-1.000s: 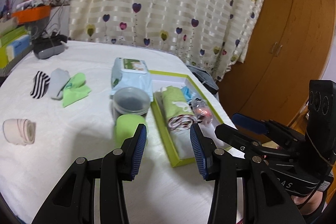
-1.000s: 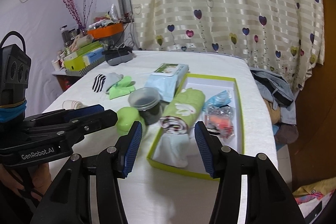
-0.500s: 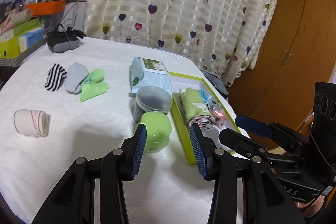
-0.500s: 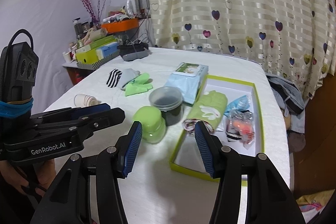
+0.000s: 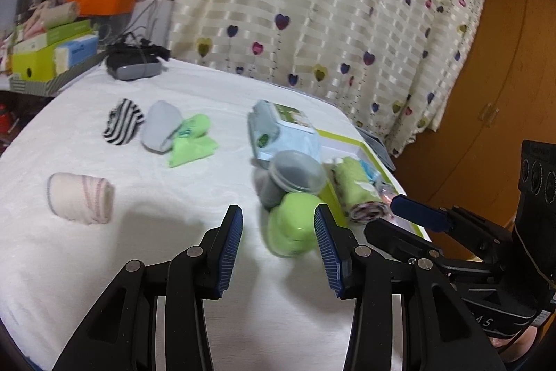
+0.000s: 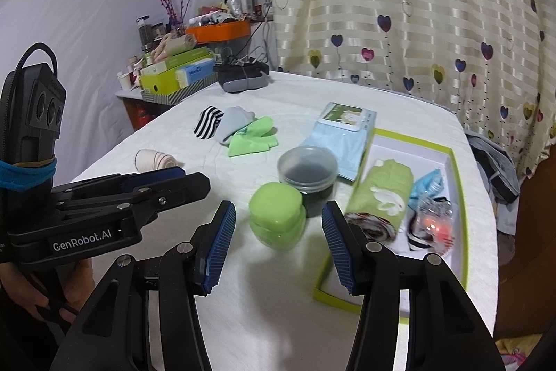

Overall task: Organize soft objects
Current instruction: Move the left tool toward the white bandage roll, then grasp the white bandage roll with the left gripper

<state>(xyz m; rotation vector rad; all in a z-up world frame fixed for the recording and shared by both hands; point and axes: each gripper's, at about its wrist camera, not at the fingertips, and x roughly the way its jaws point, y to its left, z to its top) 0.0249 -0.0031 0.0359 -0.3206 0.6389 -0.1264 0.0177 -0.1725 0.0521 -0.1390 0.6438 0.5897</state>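
Observation:
My left gripper is open and hovers over the white table, just short of a green lidded jar. My right gripper is also open, and the same green jar stands beyond its tips. Loose soft items lie to the left: a pink rolled cloth, a striped sock, a grey sock and a green cloth. A green-rimmed box on the right holds a rolled green towel and small packets.
A dark jar with a clear lid and a pale blue wipes pack stand between the green jar and the box. A grey device sits at the far edge. Boxes and clutter fill a side shelf at the left.
Both grippers have swung leftward over the table, so the jars and the box have slid to the right in both views. Neither pair of jaws has changed its width.

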